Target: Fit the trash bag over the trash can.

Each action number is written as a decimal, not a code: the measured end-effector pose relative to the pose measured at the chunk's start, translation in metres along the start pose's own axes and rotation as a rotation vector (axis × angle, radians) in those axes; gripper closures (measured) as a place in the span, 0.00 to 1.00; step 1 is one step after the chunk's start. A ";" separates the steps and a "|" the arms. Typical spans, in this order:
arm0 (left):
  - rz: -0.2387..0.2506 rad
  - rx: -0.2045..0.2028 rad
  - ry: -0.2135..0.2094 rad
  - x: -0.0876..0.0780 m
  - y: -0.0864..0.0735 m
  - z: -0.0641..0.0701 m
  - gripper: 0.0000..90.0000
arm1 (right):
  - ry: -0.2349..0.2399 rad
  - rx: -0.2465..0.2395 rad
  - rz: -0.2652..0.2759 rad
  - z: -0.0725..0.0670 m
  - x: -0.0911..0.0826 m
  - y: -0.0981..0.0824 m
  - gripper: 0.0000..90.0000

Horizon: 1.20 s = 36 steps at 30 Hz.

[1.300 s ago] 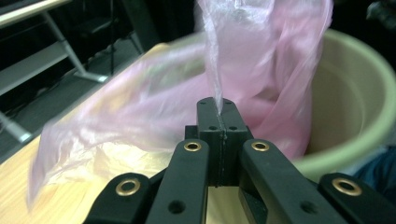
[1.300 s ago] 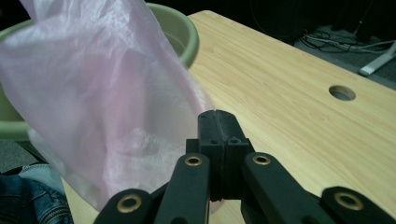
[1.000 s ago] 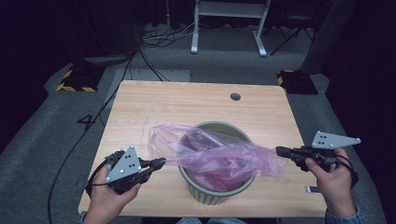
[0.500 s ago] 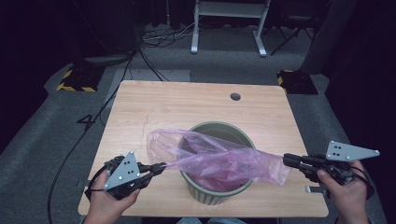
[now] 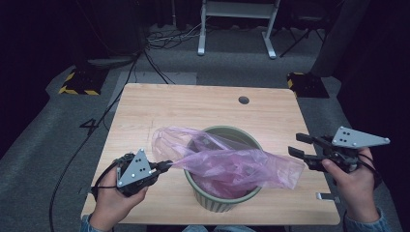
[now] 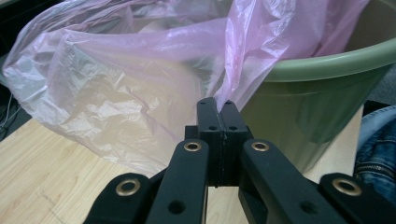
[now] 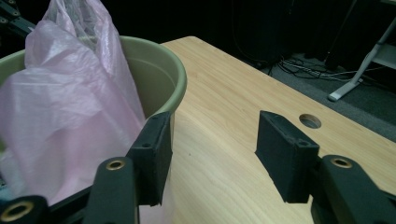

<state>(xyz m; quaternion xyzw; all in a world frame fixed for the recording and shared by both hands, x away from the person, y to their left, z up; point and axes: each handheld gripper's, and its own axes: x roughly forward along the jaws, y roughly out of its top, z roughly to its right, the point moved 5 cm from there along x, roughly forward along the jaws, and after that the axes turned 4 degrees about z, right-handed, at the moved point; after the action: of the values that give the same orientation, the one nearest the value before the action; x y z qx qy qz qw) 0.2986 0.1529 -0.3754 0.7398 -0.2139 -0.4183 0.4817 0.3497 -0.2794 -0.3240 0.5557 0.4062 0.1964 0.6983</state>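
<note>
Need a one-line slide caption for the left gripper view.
Left gripper shut on pink plastic bag, stretching it beside the green bin on the wooden table.

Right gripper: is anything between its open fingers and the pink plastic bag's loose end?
Nothing visible. The right gripper has just been opening, nothing between its fingers, and the thin pink plastic bag droops over the green round bin's rim just beside it.

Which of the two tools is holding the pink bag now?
The left tool: its jaws are shut on the edge of the pink bag beside the green bin. The right tool has just been opening; its jaws stand apart with nothing between them.
</note>
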 end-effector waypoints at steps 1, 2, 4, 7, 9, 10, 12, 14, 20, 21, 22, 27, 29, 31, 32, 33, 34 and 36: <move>-0.001 -0.006 0.004 0.000 -0.001 -0.002 1.00 | 0.000 0.000 0.000 0.000 0.000 0.000 0.49; -0.005 -0.013 0.008 0.001 -0.003 -0.006 1.00 | -0.002 0.004 0.000 0.001 0.004 0.000 0.47; -0.005 -0.030 0.017 0.002 -0.006 -0.011 1.00 | 0.011 0.026 -0.002 0.001 0.012 -0.001 0.48; 0.013 -0.007 0.076 0.004 -0.006 -0.017 0.87 | 0.064 0.027 -0.029 -0.013 0.020 -0.008 0.49; 0.052 0.035 0.066 0.005 0.001 -0.009 0.81 | 0.088 0.021 -0.039 -0.021 0.021 -0.011 0.49; 0.073 0.052 0.057 0.005 0.007 -0.003 0.67 | 0.115 0.006 -0.052 -0.032 0.023 -0.014 0.48; 0.095 0.088 0.044 0.004 0.018 0.007 0.62 | 0.122 0.000 -0.053 -0.035 0.023 -0.014 0.47; 0.122 0.104 0.017 0.004 0.029 0.015 0.55 | 0.132 -0.008 -0.049 -0.041 0.022 -0.013 0.46; 0.143 0.100 -0.012 0.013 0.047 0.024 0.47 | 0.160 -0.019 -0.043 -0.053 0.023 -0.013 0.44; 0.141 0.105 -0.010 0.016 0.048 0.024 0.47 | 0.168 -0.022 -0.042 -0.056 0.023 -0.013 0.44; 0.143 0.100 -0.012 0.018 0.049 0.024 0.46 | 0.175 -0.025 -0.041 -0.059 0.023 -0.013 0.44; 0.145 0.136 -0.059 0.030 0.059 0.033 0.44 | 0.208 -0.054 -0.047 -0.076 0.025 -0.012 0.43; 0.149 0.141 -0.074 0.033 0.063 0.035 0.44 | 0.212 -0.056 -0.047 -0.079 0.026 -0.012 0.42; 0.153 0.144 -0.083 0.038 0.067 0.036 0.44 | 0.214 -0.051 -0.044 -0.081 0.027 -0.011 0.41; 0.158 0.145 -0.087 0.040 0.068 0.037 0.44 | 0.214 -0.051 -0.044 -0.081 0.027 -0.011 0.41; 0.159 0.146 -0.094 0.042 0.070 0.038 0.44 | 0.218 -0.056 -0.042 -0.084 0.029 -0.010 0.40; 0.156 0.150 -0.100 0.045 0.070 0.038 0.45 | 0.223 -0.057 -0.042 -0.087 0.029 -0.010 0.39; 0.136 0.146 -0.127 0.049 0.068 0.040 0.57 | 0.241 -0.061 -0.046 -0.092 0.031 -0.010 0.39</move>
<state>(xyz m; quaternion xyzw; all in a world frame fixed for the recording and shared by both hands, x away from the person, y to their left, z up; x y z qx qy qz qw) 0.2988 0.0654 -0.3423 0.7286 -0.3236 -0.4139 0.4394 0.2941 -0.2031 -0.3488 0.4971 0.4937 0.2581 0.6652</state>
